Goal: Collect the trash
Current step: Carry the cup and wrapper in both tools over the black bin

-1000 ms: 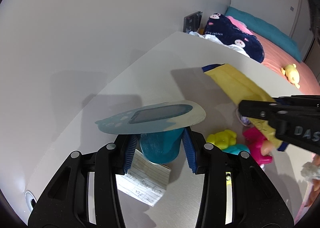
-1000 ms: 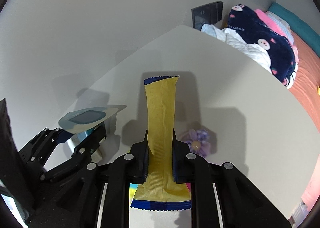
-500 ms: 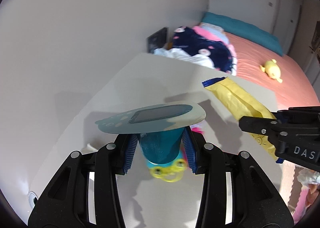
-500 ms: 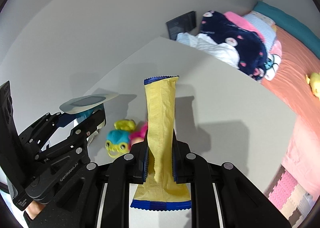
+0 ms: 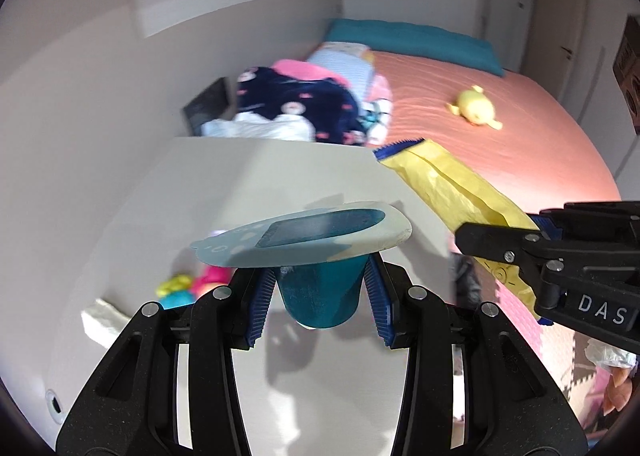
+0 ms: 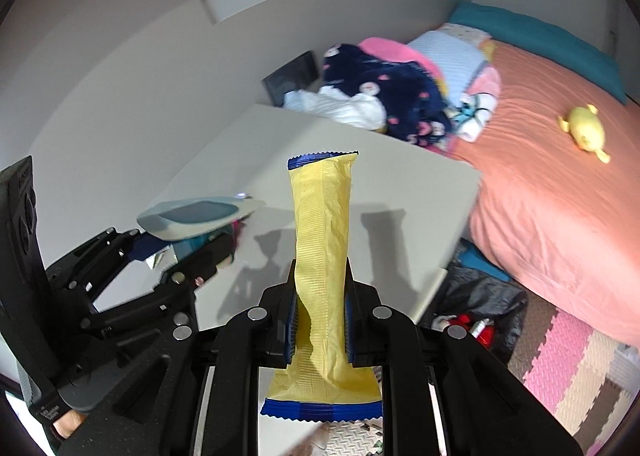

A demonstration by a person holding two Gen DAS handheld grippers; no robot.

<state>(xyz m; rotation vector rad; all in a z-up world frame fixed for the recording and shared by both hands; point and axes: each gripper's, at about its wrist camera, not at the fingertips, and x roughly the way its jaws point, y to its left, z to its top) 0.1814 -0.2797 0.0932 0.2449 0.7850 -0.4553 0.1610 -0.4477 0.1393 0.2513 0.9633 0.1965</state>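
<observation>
Left hand-held gripper [image 5: 318,296] clamps teal cup [image 5: 320,292]; right hand-held gripper [image 6: 320,330] pinches yellow wrapper [image 6: 320,256]. Both above table [image 6: 400,176]. Keep cup level, grips firm, until bin found.

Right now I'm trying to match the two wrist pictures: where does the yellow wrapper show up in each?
Left wrist view: yellow wrapper at centre right, slanting down into the right hand-held gripper.
Right wrist view: yellow wrapper upright in the lower centre, pinched between the blue pads.
Shared landmark: the yellow plush toy on the bed.
</observation>
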